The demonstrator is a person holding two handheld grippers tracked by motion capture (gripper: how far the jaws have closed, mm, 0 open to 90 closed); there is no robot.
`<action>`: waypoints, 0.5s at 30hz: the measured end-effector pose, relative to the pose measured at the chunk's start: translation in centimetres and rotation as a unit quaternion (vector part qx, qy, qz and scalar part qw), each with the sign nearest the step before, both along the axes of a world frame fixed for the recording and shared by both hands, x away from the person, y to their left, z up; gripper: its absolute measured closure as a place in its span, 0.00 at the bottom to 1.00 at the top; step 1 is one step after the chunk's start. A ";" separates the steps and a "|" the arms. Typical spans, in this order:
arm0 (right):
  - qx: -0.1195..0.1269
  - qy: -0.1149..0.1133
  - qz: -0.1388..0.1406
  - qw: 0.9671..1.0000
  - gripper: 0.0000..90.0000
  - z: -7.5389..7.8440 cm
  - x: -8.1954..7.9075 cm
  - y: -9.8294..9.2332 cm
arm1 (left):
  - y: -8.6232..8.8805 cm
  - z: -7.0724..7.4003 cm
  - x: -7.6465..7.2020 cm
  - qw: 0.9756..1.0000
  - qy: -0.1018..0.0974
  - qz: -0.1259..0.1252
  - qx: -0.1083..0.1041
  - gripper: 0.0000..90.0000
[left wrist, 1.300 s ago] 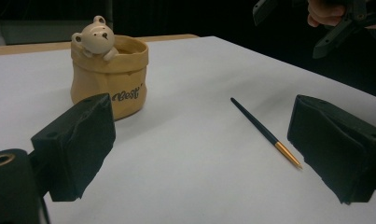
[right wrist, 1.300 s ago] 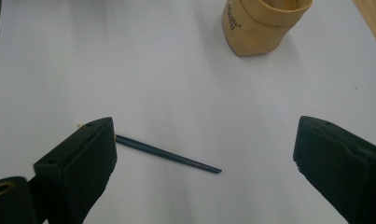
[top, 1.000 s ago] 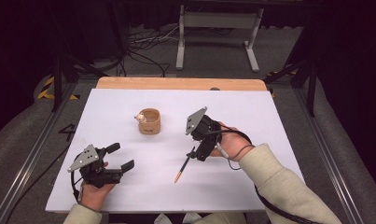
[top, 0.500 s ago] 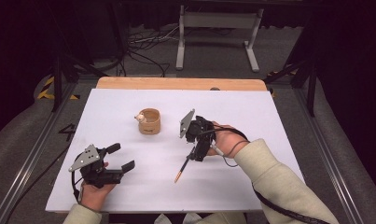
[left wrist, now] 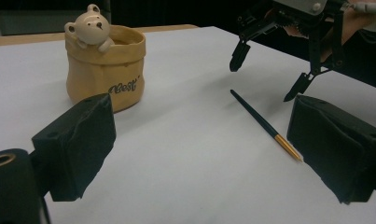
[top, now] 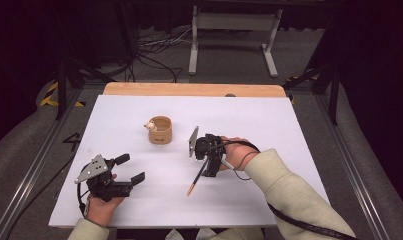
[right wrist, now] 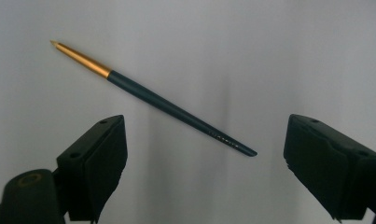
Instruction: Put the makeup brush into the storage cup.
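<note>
A thin paintbrush (top: pixel 196 179) (left wrist: pixel 262 121) (right wrist: pixel 167 105) with a dark blue handle and a gold ferrule lies flat on the white table (top: pixel 289 130). My right gripper (top: pixel 211 165) (left wrist: pixel 264 80) (right wrist: pixel 204 123) hangs just above the handle's thin end, pointing down. It is open; its jaws have just been closing a little, and the handle lies below the gap, untouched. My left gripper (top: pixel 131 168) (left wrist: pixel 202 116) rests open near the front left with nothing between its jaws. A tan pot (top: pixel 160 131) (left wrist: pixel 106 70) with a small bear (left wrist: pixel 90 28) on its rim stands mid-table.
A wooden strip (top: pixel 189 89) runs along the table's far edge. Behind it a metal stand (top: pixel 234 30) and cables sit on the floor. Bare white surface lies right of the brush and between the two grippers.
My right gripper has come down and to the left, closer to the brush's thin end. The left gripper, the pot and the brush have stayed where they were.
</note>
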State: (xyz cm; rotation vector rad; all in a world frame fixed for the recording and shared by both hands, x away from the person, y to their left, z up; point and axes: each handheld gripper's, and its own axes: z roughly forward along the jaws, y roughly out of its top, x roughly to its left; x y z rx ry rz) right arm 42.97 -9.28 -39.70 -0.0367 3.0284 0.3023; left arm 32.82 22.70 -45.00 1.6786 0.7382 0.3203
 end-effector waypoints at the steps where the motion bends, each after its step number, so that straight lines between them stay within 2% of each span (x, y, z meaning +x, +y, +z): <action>1: -0.002 0.002 -0.001 1.000 0.16 -0.1 0.0 0.0 | 0.0 0.0 0.0 1.000 0.000 0.000 0.000 0.10; 5: -0.017 0.004 0.004 1.000 0.17 -0.7 0.2 0.1 | 0.0 0.0 0.0 1.000 0.002 0.000 -0.001 0.10; 15: -0.035 0.011 0.015 0.999 0.19 -1.9 0.4 0.7 | 0.0 0.0 0.0 1.000 0.005 -0.002 -0.001 0.10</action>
